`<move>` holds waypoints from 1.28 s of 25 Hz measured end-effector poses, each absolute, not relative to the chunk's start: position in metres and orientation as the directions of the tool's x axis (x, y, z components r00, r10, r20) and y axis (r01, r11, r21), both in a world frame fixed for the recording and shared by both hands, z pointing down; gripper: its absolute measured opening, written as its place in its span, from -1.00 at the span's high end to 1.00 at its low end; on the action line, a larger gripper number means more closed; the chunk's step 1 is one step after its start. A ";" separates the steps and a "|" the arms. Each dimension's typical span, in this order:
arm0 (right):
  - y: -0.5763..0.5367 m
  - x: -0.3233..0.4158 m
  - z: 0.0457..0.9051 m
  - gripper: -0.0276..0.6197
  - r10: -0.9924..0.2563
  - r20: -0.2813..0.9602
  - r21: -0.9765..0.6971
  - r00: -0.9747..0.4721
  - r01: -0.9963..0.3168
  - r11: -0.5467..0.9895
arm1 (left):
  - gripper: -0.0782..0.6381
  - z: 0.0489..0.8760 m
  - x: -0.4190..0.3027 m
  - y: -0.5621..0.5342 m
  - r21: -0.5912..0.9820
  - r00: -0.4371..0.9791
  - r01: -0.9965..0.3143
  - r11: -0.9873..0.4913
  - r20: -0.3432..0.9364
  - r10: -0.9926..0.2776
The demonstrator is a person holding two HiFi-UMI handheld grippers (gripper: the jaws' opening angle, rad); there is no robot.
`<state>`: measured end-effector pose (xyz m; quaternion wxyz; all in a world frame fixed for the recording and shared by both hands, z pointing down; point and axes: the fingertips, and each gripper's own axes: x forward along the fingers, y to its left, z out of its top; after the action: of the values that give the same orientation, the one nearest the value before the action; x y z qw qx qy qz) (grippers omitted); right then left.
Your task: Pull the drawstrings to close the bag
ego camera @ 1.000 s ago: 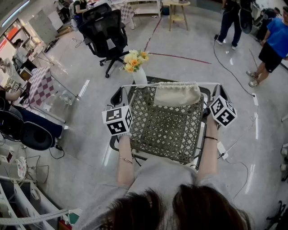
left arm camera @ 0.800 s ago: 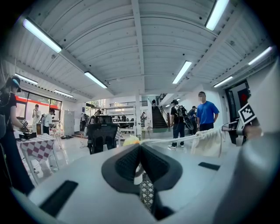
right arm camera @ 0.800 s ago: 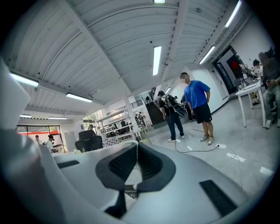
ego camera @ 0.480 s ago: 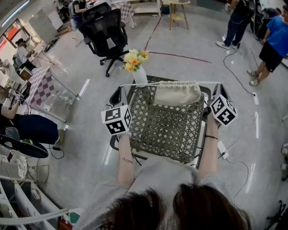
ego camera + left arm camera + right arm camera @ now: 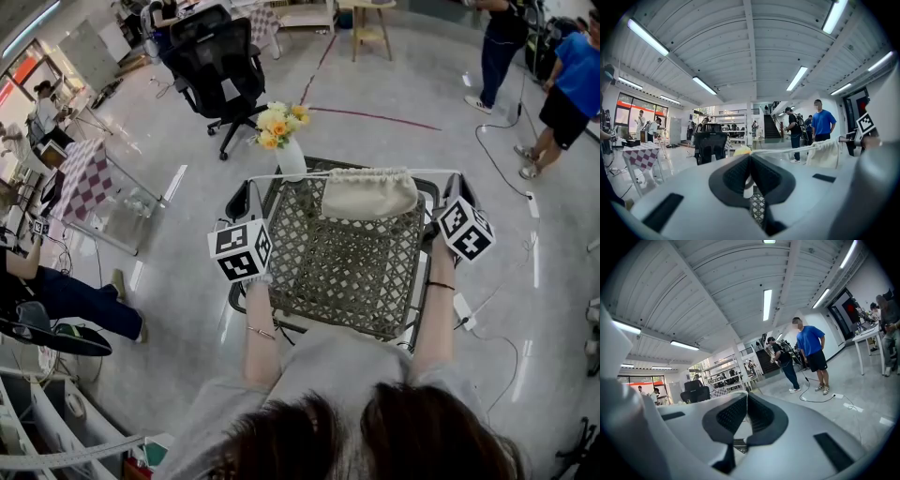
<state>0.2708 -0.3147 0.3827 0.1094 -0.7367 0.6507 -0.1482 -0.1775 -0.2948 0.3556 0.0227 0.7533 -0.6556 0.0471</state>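
This is a big open work hall, something between a lab and an office. The grey floor [image 5: 394,84] is smooth and shiny, and cables [image 5: 801,396] lie on it. A black office chair [image 5: 217,61] and tables [image 5: 86,178] stand about, and people [image 5: 810,350] stand around. Long tube lights [image 5: 705,86] hang under a ribbed ceiling [image 5: 750,47], and a staircase [image 5: 771,127] is at the back.

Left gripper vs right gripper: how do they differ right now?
The left gripper sits nearer the person, beside the left edge of the woven mat. The right gripper is held closer to the bag. The left gripper view shows the drawstring running taut to the bag, while the right gripper view shows no bag. Shared: both are shut on the drawstring, on opposite sides of the bag.
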 end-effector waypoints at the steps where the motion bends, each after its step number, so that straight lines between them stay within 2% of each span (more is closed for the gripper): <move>1: -0.314 0.271 0.382 0.84 -0.991 0.076 -0.353 0.109 -0.927 -0.129 | 0.70 0.355 -0.178 -0.295 -0.027 0.136 -0.990 -0.139 0.100 -0.986; 32: -0.311 0.259 0.370 0.84 -0.997 0.044 -0.233 0.060 -0.970 -0.069 | 0.70 0.347 -0.186 -0.285 -0.087 0.111 -0.989 -0.117 0.064 -0.992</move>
<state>0.2594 -0.3113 0.3697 0.0706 -0.7246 0.6788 -0.0962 -0.1857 -0.2846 0.3472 -0.0113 0.7453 -0.6645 0.0531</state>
